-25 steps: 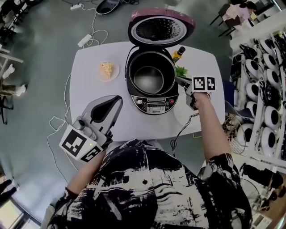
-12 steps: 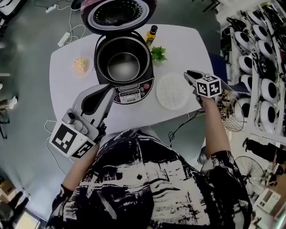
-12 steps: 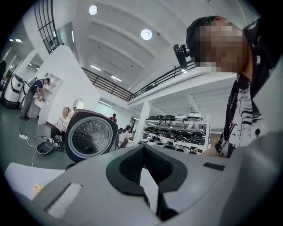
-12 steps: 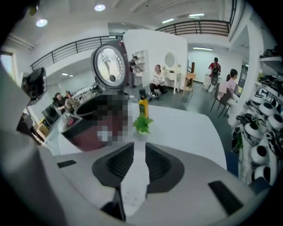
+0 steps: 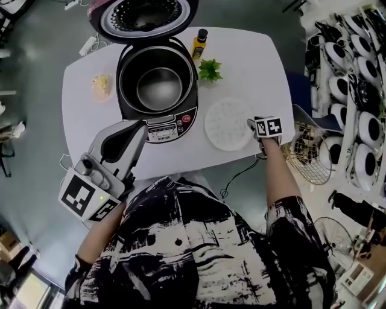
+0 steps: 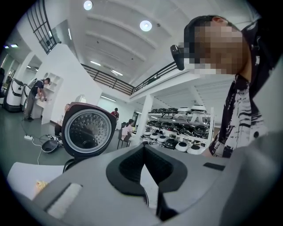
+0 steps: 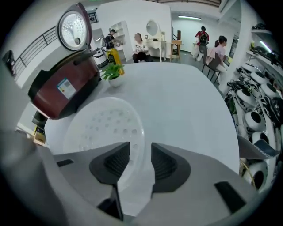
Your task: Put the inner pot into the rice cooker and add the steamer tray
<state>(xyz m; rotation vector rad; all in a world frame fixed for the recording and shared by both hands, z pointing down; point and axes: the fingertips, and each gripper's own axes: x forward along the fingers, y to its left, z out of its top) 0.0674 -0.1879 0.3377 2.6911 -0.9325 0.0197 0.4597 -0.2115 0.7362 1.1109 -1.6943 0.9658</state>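
The dark rice cooker [image 5: 157, 84] stands at the back of the white table with its lid [image 5: 142, 15] up, and the metal inner pot [image 5: 158, 87] sits inside it. To its right the white perforated steamer tray [image 5: 228, 124] lies flat on the table. My right gripper [image 5: 256, 125] points down at the tray's right edge. In the right gripper view the gripper [image 7: 140, 152] has just been opening its jaws, and the tray's [image 7: 104, 128] rim lies between them untouched. My left gripper [image 5: 123, 142] is shut and empty in front of the cooker.
Behind the tray stand a yellow oil bottle [image 5: 199, 43] and a small green plant [image 5: 210, 70]. A small plate of food [image 5: 101, 84] lies left of the cooker. A wire basket [image 5: 304, 154] and shelves of cookers [image 5: 356, 72] stand right of the table.
My right gripper left the cooker's right rim and came down to the steamer tray's right edge. The left gripper shifted a little in front of the cooker.
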